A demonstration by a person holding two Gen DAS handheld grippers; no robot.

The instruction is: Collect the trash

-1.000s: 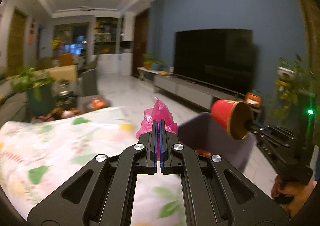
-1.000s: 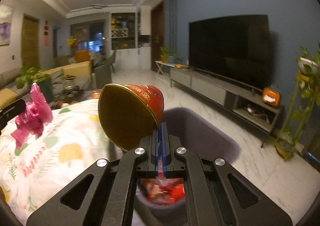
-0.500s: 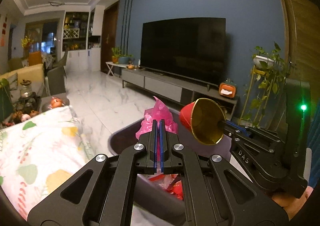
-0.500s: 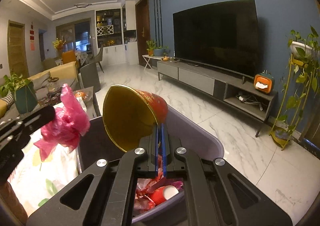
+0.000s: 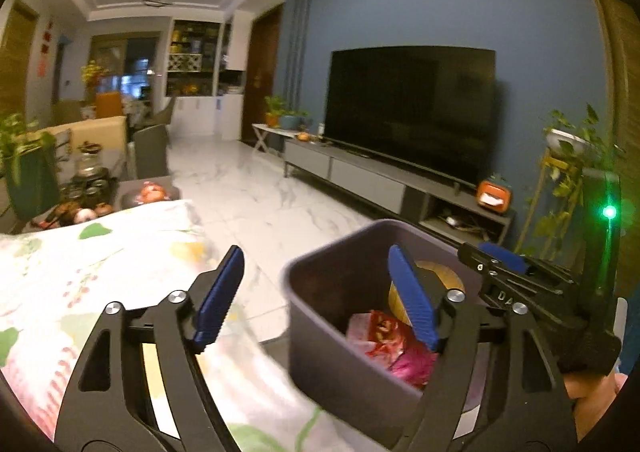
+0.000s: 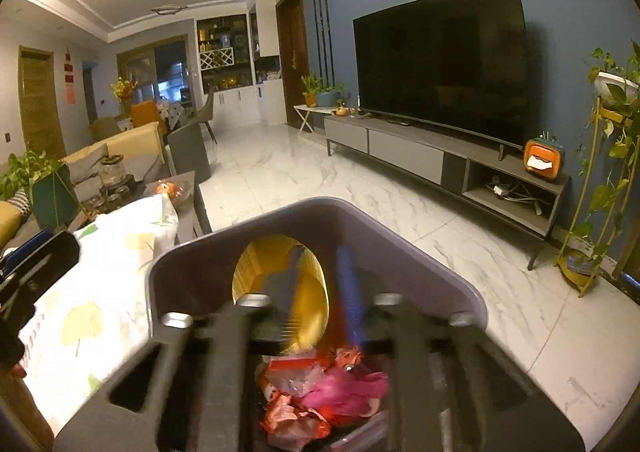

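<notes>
Both loads have just dropped: the left gripper [image 5: 316,294] now gapes wide, the right gripper [image 6: 320,292] (blurred) parted, with pink bag [image 6: 344,388] and paper cup [image 6: 280,284] inside the bin [image 6: 440,280], so this trip looks finished.

Dark purple matt plastic bin [image 6: 460,294]; crumpled glossy pink and red plastic wrappers [image 6: 340,388]; gold-lined shiny paper cup [image 6: 256,272]; leaf-printed white cloth cover [image 5: 80,272]; polished white marble floor [image 6: 360,188]; ribbed blue pads [image 5: 220,300] on matt black left hand-held gripper [image 5: 316,298].

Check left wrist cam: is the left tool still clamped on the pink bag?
No. The left tool stands wide open and empty, and the pink bag lies in the bin.
</notes>
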